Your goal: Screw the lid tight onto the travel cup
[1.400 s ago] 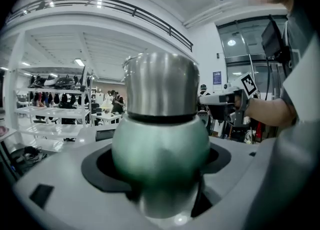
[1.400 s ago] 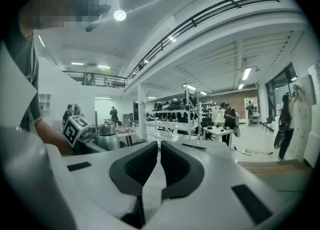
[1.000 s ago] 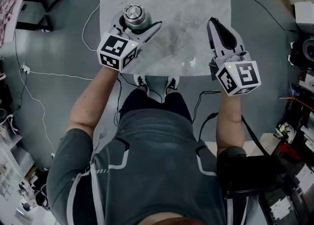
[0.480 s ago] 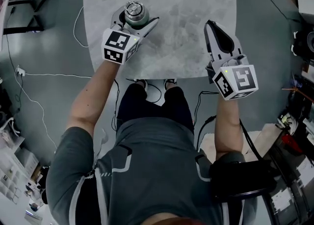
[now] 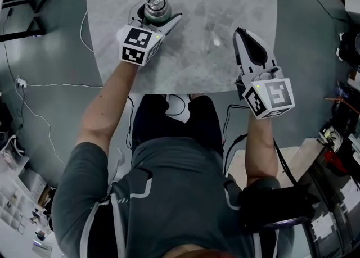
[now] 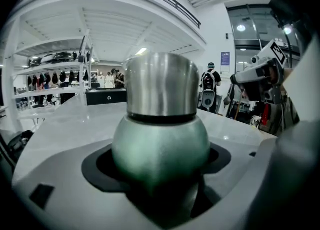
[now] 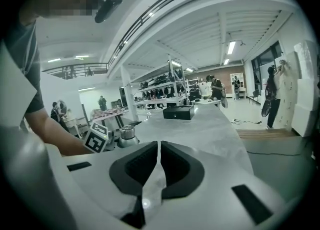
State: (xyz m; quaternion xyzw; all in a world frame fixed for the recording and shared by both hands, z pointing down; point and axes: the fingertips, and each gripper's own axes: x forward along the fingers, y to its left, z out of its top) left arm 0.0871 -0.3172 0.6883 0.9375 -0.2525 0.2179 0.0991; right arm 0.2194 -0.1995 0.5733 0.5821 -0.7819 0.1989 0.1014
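A pale grey, marbled table (image 5: 191,37) stands on a grey floor in a large bright hall with shelves (image 7: 165,91) at the back. The travel cup (image 5: 157,9) is over the table's left part, upright, with its steel lid (image 6: 160,86) on top. The cup's rounded green-grey body sits just below the lid, with a dark seam between the two.

The left gripper (image 5: 159,17) is clamped on the cup. In the left gripper view both black pads press against the round body from either side, low down, and the lid stands clear above them. No view shows whether the cup's base rests on the table.

The right gripper (image 5: 241,31) is well apart from the cup, over the table's right part near the front edge, pointing away from the person. Its jaws are together, only a thin slit showing between the black pads, and nothing is between them. From the right gripper view the cup shows small at the left, beside the left gripper's marker cube.

A black box (image 7: 178,112) lies at the far end of the table. White cables (image 5: 56,85) trail over the floor at the left.
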